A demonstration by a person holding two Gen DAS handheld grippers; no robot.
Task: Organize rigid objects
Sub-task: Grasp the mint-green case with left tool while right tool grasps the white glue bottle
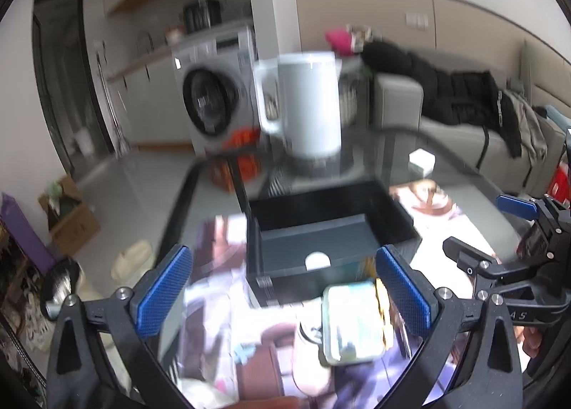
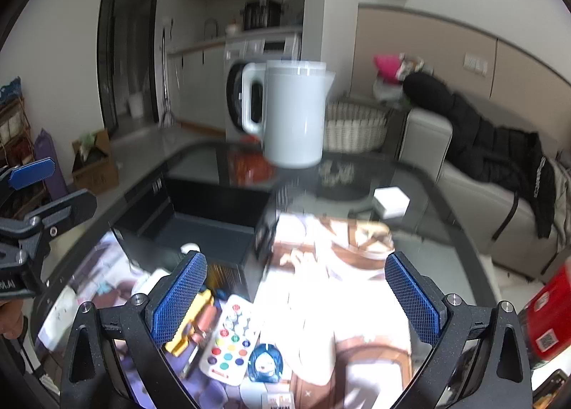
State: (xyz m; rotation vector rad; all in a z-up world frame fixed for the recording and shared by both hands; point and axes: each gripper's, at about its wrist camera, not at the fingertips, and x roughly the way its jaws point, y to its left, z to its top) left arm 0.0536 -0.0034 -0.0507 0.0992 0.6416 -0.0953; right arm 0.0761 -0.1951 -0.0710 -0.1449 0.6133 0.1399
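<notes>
Your left gripper (image 1: 283, 287) hangs with jaws apart over a small tin (image 1: 351, 323) near the open black box (image 1: 321, 227). Your right gripper (image 2: 294, 298) is spread too, above a white remote (image 2: 230, 339) on the glass surface (image 2: 428, 230). White kettle (image 2: 292, 112) stands behind.
</notes>
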